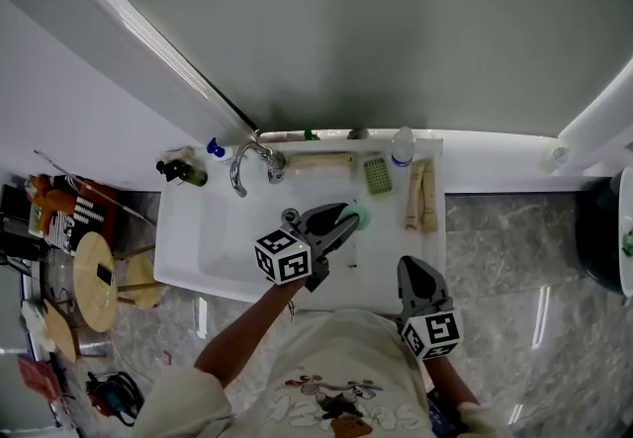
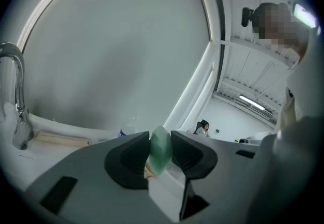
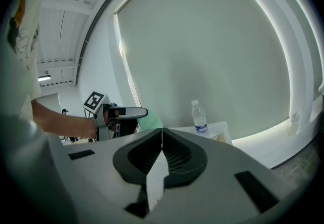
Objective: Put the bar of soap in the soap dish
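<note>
While outstretched, hand-held gripper (image 1: pixel 351 218) on soap (image 2: pixel 161 150).

Grey left gripper (image 1: pixel 352 218), right gripper (image 1: pixel 411 267), black fingers (image 2: pixel 127 161), cream printed T-shirt (image 1: pixel 331 352).

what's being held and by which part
The left hand-held gripper pinches the green bar of soap across its flat faces, one end sticking out. The right hand-held gripper is shut, empty.

Light is soft and even, shadows faint. A ceiling strip lamp (image 2: pixel 251 101) glows beyond the left gripper (image 2: pixel 160 142), right of its jaws. Both gripper views bow and blacken at the corners.
</note>
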A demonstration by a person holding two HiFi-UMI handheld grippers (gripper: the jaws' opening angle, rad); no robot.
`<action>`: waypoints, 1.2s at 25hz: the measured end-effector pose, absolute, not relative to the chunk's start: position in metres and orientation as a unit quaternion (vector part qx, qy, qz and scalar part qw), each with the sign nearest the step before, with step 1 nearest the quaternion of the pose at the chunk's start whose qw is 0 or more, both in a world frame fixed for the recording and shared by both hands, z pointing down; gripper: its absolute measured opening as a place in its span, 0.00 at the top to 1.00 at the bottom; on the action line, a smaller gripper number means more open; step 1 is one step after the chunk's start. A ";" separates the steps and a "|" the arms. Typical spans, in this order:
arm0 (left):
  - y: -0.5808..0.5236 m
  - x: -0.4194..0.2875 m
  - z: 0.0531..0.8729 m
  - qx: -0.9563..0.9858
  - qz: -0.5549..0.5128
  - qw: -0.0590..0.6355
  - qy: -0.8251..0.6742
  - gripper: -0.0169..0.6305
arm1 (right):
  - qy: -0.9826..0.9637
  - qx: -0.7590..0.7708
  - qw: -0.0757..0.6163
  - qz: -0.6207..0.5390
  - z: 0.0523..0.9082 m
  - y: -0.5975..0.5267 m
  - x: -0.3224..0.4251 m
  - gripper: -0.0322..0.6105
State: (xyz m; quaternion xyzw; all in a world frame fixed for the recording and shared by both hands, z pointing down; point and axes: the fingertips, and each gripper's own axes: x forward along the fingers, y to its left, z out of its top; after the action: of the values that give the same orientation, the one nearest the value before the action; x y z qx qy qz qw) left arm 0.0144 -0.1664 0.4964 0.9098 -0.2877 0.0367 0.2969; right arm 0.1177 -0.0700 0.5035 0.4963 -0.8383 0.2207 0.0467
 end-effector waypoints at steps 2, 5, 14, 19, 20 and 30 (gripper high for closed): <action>-0.173 0.018 0.501 0.916 0.047 0.288 -0.277 0.75 | -0.837 0.498 0.050 0.222 0.507 -0.074 0.118 0.94; -0.185 0.022 0.510 0.921 0.057 0.278 -0.266 0.75 | -0.834 0.501 0.058 0.222 0.512 -0.081 0.120 0.94; -0.224 0.041 0.540 0.932 0.079 0.259 -0.242 0.75 | -0.834 0.499 0.088 0.218 0.529 -0.104 0.124 0.94; -0.239 0.049 0.561 0.930 0.091 0.260 -0.242 0.75 | -0.831 0.501 0.101 0.219 0.539 -0.113 0.129 0.94; -0.242 0.050 0.565 0.930 0.092 0.260 -0.244 0.75 | -0.831 0.500 0.103 0.220 0.540 -0.115 0.129 0.94; -0.269 0.059 0.612 0.922 0.115 0.285 -0.238 0.75 | -0.831 0.495 0.110 0.229 0.548 -0.129 0.128 0.94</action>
State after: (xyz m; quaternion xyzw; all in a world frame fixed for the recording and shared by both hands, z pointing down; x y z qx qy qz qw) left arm 0.0586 -0.2694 0.6123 0.9215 -0.2379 0.1147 0.2847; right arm 0.1277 -0.1286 0.5480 0.4954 -0.8306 0.2294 0.1097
